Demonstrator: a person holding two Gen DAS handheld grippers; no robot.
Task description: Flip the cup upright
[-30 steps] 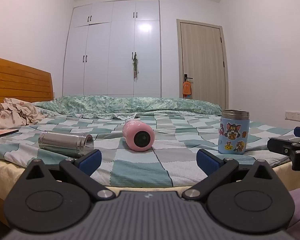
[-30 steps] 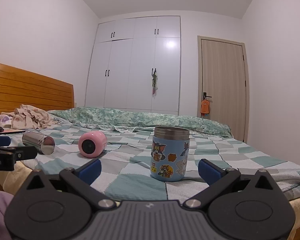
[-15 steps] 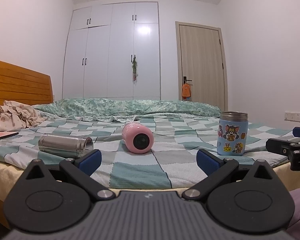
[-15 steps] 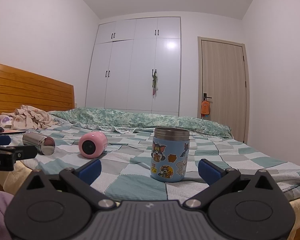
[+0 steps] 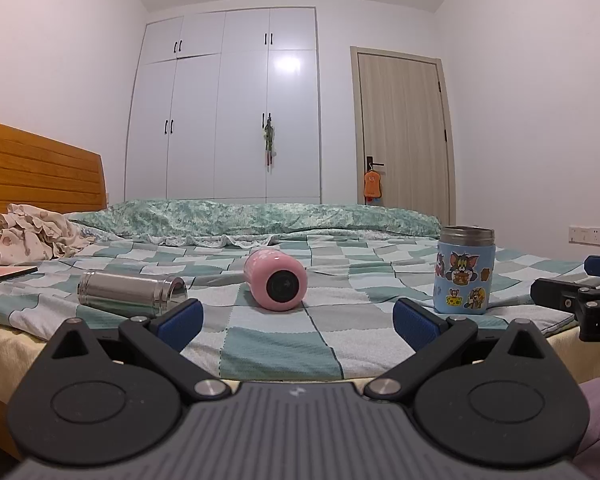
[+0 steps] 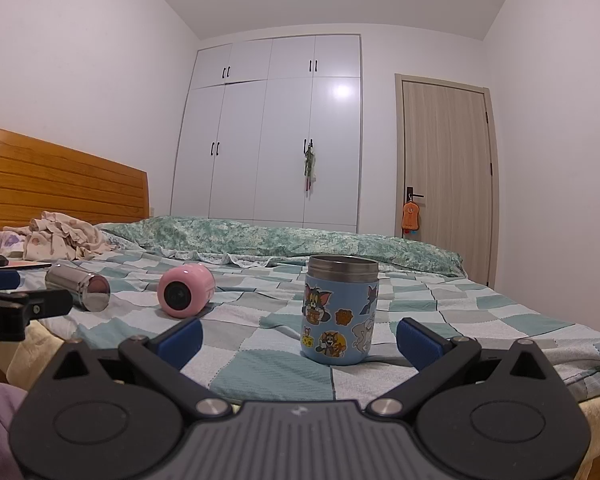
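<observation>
A pink cup [image 5: 276, 285] lies on its side on the checked bedspread [image 5: 276, 356], its round end facing me; it also shows in the right wrist view [image 6: 185, 289]. A steel cup [image 5: 130, 289] lies on its side to its left, also in the right wrist view [image 6: 78, 286]. A blue cartoon cup [image 5: 464, 276] stands upright at the right, close ahead in the right wrist view [image 6: 339, 316]. My left gripper [image 5: 296, 318] is open and empty at the bed's near edge, short of the pink cup. My right gripper [image 6: 298, 338] is open and empty, just before the blue cup.
A crumpled cloth [image 5: 32, 236] and a flat book [image 5: 8, 272] lie at the bed's left by the wooden headboard [image 5: 40, 172]. A rolled green quilt [image 5: 260, 218] runs along the far side. The other gripper shows at each view's edge [image 5: 580, 304] [image 6: 16, 310].
The left wrist view has tilted up slightly, so the cups sit a little lower in frame. The right gripper has hardly moved. Both stay open.
</observation>
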